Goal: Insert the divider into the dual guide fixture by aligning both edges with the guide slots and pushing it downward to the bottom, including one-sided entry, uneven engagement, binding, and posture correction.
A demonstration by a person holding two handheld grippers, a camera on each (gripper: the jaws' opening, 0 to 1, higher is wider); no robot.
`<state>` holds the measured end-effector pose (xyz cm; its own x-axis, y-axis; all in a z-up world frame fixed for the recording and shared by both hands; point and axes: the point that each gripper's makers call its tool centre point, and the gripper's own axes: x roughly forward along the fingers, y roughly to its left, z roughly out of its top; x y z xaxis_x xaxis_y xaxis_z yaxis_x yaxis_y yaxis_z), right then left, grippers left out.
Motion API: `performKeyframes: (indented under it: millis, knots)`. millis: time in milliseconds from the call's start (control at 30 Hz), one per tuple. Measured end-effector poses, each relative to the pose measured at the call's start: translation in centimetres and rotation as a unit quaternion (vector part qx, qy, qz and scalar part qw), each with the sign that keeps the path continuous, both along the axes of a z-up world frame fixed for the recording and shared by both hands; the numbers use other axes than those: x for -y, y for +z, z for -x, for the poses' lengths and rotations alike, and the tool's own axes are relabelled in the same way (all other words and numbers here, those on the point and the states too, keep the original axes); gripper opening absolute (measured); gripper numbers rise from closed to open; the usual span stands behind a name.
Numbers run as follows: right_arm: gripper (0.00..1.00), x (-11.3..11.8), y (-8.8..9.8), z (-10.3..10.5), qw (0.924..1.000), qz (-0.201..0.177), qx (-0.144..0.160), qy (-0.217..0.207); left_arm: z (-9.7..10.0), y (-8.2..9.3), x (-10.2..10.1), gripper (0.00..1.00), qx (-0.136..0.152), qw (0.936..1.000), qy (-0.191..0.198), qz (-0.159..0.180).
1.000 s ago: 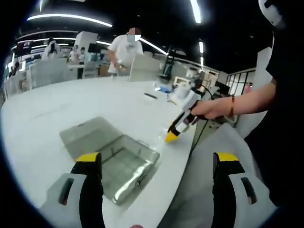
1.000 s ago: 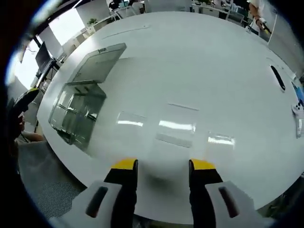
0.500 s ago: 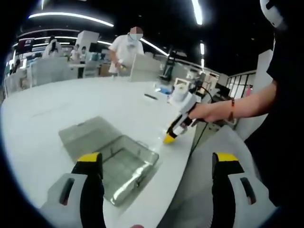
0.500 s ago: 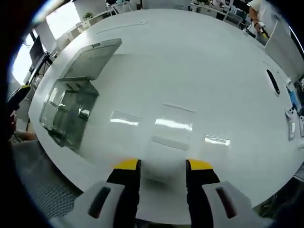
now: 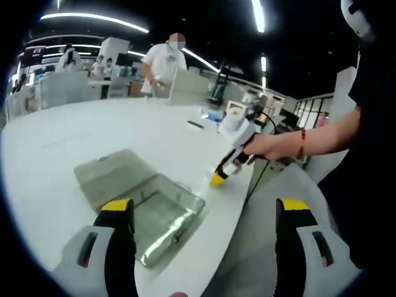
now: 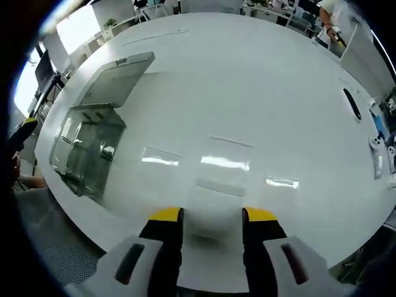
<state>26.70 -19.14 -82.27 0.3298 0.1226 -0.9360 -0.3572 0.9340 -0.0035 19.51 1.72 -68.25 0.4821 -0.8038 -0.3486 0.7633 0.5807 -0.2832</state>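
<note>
A clear plastic fixture box (image 5: 162, 213) stands near the white table's edge with its lid (image 5: 110, 175) laid open behind it. My left gripper (image 5: 205, 205) hovers above its near end, jaws wide apart and holding nothing. A hand holds my right gripper (image 5: 218, 179) tip-down on the table, right of the box. In the right gripper view the box (image 6: 86, 148) and lid (image 6: 120, 77) lie far left. A faint clear divider sheet (image 6: 224, 166) lies flat ahead of my right gripper (image 6: 212, 215). Its jaws stand apart with only a shadow between them.
The white table (image 6: 260, 74) curves round, its edge running under both grippers. A black object (image 6: 351, 104) and white handsets (image 6: 377, 148) lie at its far right. A person (image 5: 162, 62) stands at the far side. The operator's arm (image 5: 315, 133) crosses from the right.
The right gripper's jaws have drawn slightly closer together. Seen from the left gripper, the right gripper has edged a little further onto the table. Both views have shifted slightly.
</note>
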Motion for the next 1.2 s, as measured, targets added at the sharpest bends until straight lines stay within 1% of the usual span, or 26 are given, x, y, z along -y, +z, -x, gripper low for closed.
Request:
performKeyframes:
  millis: [67,167,233,433,533,633,800,1000,1200]
  knots:
    - [0.33,-0.1,0.0,0.0,1.0000,0.001,-0.001,0.000,0.0,0.0,0.0,0.93,-0.002,1.0000,0.001,0.001]
    - [0.30,-0.5,0.0,0.2,0.9999,0.003,-0.001,0.011,-0.1,0.1,0.0,0.93,-0.001,1.0000,0.001,0.003]
    - [0.30,-0.3,0.1,0.1,1.0000,-0.001,0.000,0.003,-0.1,0.2,0.1,0.93,0.000,1.0000,-0.001,0.003]
    - [0.29,-0.3,0.1,0.1,1.0000,-0.001,-0.001,0.010,-0.1,0.4,0.2,0.93,0.003,1.0000,-0.004,0.001]
    - [0.29,-0.2,0.2,0.2,0.9999,-0.010,0.001,0.004,-0.1,0.5,0.1,0.93,0.003,1.0000,-0.001,0.004]
    - [0.28,-0.2,0.3,0.2,0.9996,-0.026,0.000,-0.013,-0.1,0.5,0.0,0.92,0.004,1.0000,0.000,0.004]
    - [0.28,-0.3,0.4,0.2,0.9995,-0.029,0.007,-0.010,-0.3,0.5,0.1,0.92,0.005,1.0000,0.007,0.005]
    - [0.28,-0.2,1.2,-0.3,0.9993,-0.026,0.024,-0.005,-0.2,0.5,0.4,0.92,0.004,1.0000,0.000,0.006]
    - [0.28,-0.4,1.9,-0.8,0.9988,-0.027,0.041,0.002,-0.5,0.7,0.5,0.91,0.004,0.9998,0.010,0.016]
